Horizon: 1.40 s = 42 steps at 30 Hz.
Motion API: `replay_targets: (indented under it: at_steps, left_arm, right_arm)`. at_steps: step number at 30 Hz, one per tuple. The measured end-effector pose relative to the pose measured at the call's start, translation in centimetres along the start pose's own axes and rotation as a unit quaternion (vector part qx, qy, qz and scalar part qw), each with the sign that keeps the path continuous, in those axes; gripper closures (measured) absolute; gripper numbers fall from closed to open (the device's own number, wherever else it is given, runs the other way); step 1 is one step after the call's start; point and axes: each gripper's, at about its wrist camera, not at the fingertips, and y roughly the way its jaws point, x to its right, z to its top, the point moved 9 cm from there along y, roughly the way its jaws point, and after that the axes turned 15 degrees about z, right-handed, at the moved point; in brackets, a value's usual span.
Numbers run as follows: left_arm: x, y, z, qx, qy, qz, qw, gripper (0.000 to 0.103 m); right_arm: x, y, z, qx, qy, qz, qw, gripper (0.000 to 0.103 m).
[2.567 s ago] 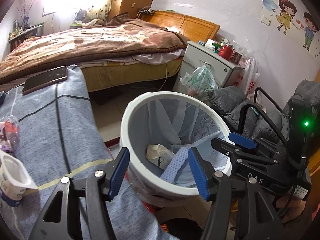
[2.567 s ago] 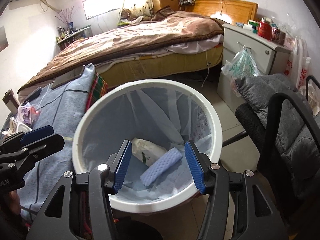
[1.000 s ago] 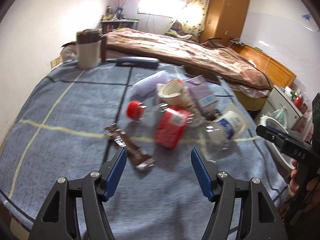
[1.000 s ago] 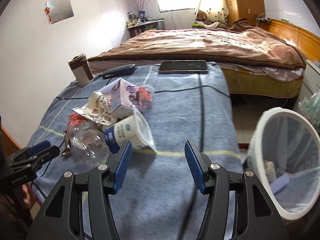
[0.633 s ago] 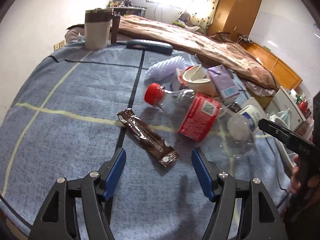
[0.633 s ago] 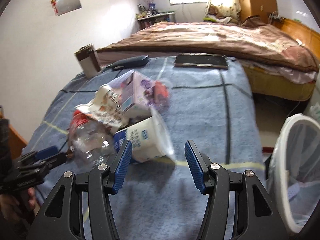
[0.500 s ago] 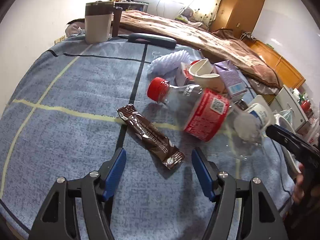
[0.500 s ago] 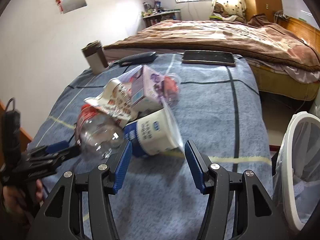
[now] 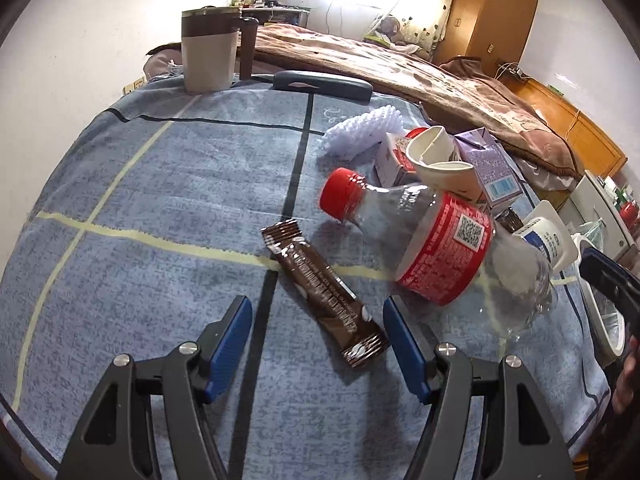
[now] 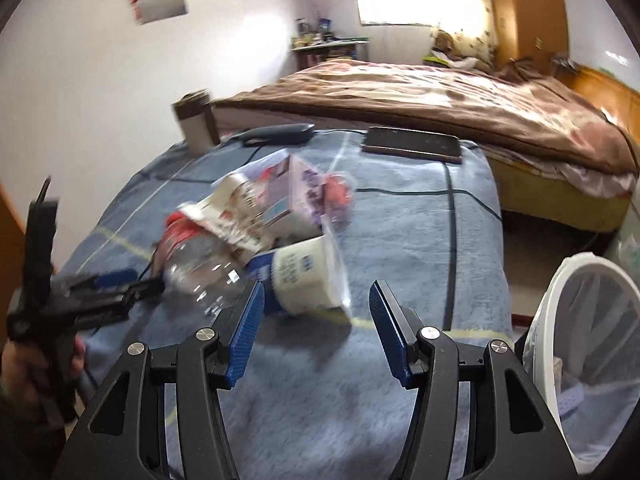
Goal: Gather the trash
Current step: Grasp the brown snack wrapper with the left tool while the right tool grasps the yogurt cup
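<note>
Left hand-held gripper (image 9: 316, 336) open over a brown snack wrapper (image 9: 324, 294) on the blue-clothed worktop (image 9: 160, 184), right hand-held gripper (image 10: 316, 320) open near a yogurt cup (image 10: 306, 276), white bin (image 10: 576, 360) beside.

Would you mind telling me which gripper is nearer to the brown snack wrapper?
Left. The left gripper has the brown snack wrapper lying between its open fingers; the right gripper faces the yogurt cup, beyond the bottle.

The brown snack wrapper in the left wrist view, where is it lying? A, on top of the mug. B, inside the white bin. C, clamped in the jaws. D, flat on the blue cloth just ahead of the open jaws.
D: the brown snack wrapper lies flat on the blue cloth, ahead of the left gripper, whose jaws stand open and apart from it.
</note>
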Motion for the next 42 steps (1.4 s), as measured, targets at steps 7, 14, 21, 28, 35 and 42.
replay_targets:
  at_steps: [7, 14, 21, 28, 35, 42]
  left_arm:
    - [0.8, 0.8, 1.0, -0.001, 0.000, 0.004, 1.0000, 0.032]
    - [0.7, 1.0, 1.1, 0.009, 0.004, 0.007, 0.9999, 0.035]
    - [-0.8, 0.9, 1.0, 0.015, 0.001, 0.037, 0.9992, 0.070]
    - [-1.4, 1.1, 1.1, 0.015, 0.000, 0.039, 0.9991, 0.080]
    - [-1.4, 1.4, 1.8, 0.012, -0.017, 0.017, 0.9996, 0.064]
    - [-1.2, 1.7, 2.0, 0.013, -0.003, 0.041, 0.9991, 0.078]
  right_arm:
    - [-0.3, 2.7, 0.1, -0.014, 0.021, 0.054, 0.998, 0.046]
    - [-1.1, 2.8, -0.4, -0.019, 0.022, 0.081, 0.996, 0.046]
    - [-2.1, 2.2, -1.7, -0.021, 0.019, 0.091, 0.995, 0.078]
    - [-2.5, 2.1, -1.9, -0.013, 0.013, 0.076, 0.997, 0.088]
    - [-1.7, 2.4, -1.5, -0.010, 0.036, 0.077, 0.996, 0.087]
    - [-2.6, 2.8, -1.6, -0.007, 0.021, 0.072, 0.997, 0.087]
